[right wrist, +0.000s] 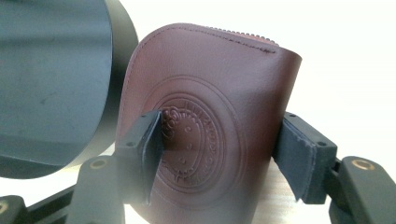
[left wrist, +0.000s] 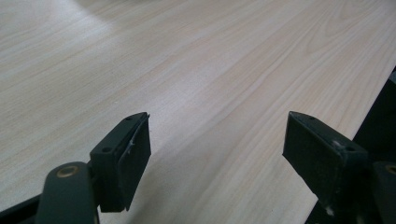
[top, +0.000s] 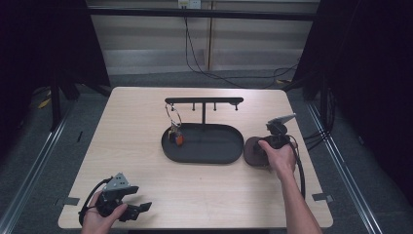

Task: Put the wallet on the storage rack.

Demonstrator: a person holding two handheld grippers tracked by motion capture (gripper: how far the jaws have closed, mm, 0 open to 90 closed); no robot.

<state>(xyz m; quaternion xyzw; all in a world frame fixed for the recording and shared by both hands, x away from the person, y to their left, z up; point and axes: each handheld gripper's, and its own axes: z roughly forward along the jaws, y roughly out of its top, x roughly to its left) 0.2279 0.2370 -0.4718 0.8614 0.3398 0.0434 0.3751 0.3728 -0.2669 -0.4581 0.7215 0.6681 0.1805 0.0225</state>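
Nearest the person, at the front left corner of the wooden table point(top: 146, 165), the left hand point(top: 100, 217) holds the left gripper point(top: 139, 208) low over the tabletop. In the left gripper view its jaws stand spread wide apart, with bare wood grain between them and nothing touching either pad.

Farther in, on the right side of the table, the right hand point(top: 278, 155) holds the right gripper point(right wrist: 217, 158) against a brown leather pouch point(right wrist: 210, 107). In the high view the pouch point(top: 254, 152) lies on the tabletop just beside the right end of the black oval tray point(top: 214, 155), appearing to touch its rim. In the right gripper view the pouch stands between the two jaws, its stitched edge at the top and a round embossed emblem facing the camera. The left pad overlaps the emblem side of the leather; the right pad sits against the pouch's outer edge. The jaws are pinching the pouch at a half-closed spacing.

The tray carries a T-shaped black hanger stand point(top: 203, 103) rising from its rear portion, with short pegs along the underside of the crossbar. A metal key ring with keys point(top: 174, 127) hangs from the left peg; its lower end, with an orange tag, reaches down into the left part of the tray.

Beyond the table, black cables point(top: 204, 68) run across the grey floor.
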